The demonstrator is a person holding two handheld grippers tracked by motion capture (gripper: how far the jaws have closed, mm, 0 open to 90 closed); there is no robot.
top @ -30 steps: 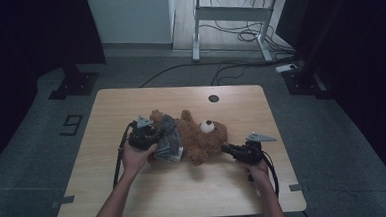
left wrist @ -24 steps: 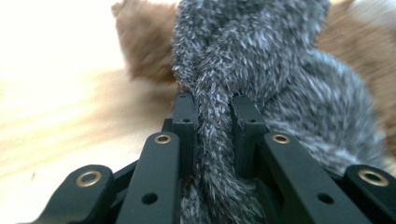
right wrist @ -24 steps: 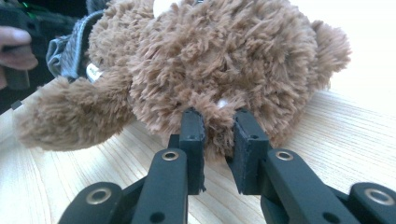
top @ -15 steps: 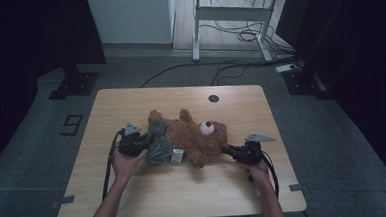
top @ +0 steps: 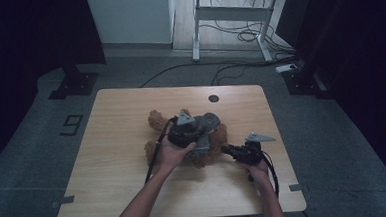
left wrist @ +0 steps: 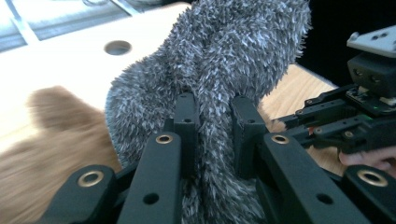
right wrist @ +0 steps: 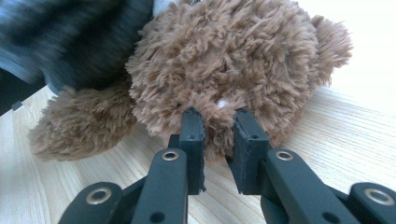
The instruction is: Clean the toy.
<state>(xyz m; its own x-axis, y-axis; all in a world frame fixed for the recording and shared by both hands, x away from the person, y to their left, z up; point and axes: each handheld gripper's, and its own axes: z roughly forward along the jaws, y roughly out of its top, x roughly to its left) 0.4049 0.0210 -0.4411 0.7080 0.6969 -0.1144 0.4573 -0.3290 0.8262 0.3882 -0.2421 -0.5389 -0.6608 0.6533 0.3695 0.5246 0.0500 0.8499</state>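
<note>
Wooden table first, since it's the biggest thing here, light-coloured with a round cable hole near the far edge. Lying roughly mid-table is a brown teddy bear, and draped over it is a fuzzy grey cloth, looks like some little garment or blanket.

Left gripper is clamped on a fold of that grey cloth, the fabric bunched up between the black jaws. Right gripper is pinched onto the bear's brown fur at the near-right side, so it's basically pinning the toy down.

My read: one hand is anchoring the bear while the other drags the grey piece across it, so it's mid dressing or covering (could be undressing, honestly can't tell which). Next move probably calls for pulling the cloth over the body without yanking the bear loose from the right grip.

View differences: the high view gives the whole layout, both forearms, bear's place on the table. The left gripper view shows the actual bite on the grey pile plus the right gripper off to the side. The right gripper view shows the fur caught between its pads.
</note>
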